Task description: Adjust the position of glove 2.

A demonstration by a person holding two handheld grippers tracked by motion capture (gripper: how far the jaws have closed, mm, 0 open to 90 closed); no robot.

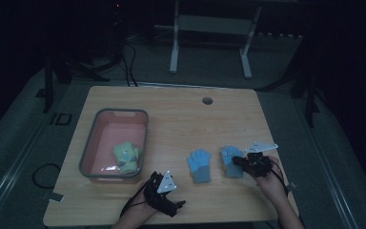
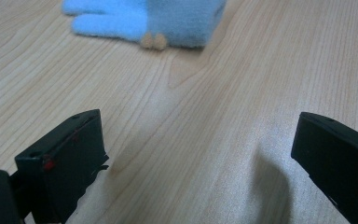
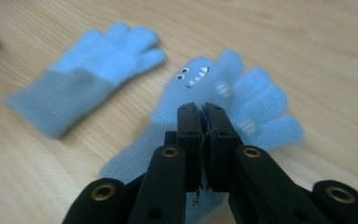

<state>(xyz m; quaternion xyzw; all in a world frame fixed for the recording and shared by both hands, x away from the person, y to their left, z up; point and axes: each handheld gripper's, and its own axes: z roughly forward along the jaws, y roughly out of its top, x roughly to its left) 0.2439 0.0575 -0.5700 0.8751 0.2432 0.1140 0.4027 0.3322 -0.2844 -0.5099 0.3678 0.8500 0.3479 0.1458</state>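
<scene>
Two light-blue gloves lie on the wooden table. The plain glove [image 1: 199, 166] [image 3: 88, 79] [image 2: 168, 18] lies left of a glove with a cartoon face [image 1: 228, 153] [image 3: 242, 93]. My right gripper [image 1: 237, 160] [image 3: 201, 112] sits on the palm of the face glove. Its jaws are pressed together, with the fabric pinched between the tips. My left gripper [image 1: 167, 190] [image 2: 196, 154] rests low over bare table near the front edge. It points toward the plain glove, jaws wide apart with nothing between them.
A grey-rimmed pink basin [image 1: 97, 114] stands at the table's left with a yellow-green pair of gloves [image 1: 126, 157] inside. A cable hole [image 1: 207, 100] sits near the far edge. Table legs and cables stand on the floor beyond.
</scene>
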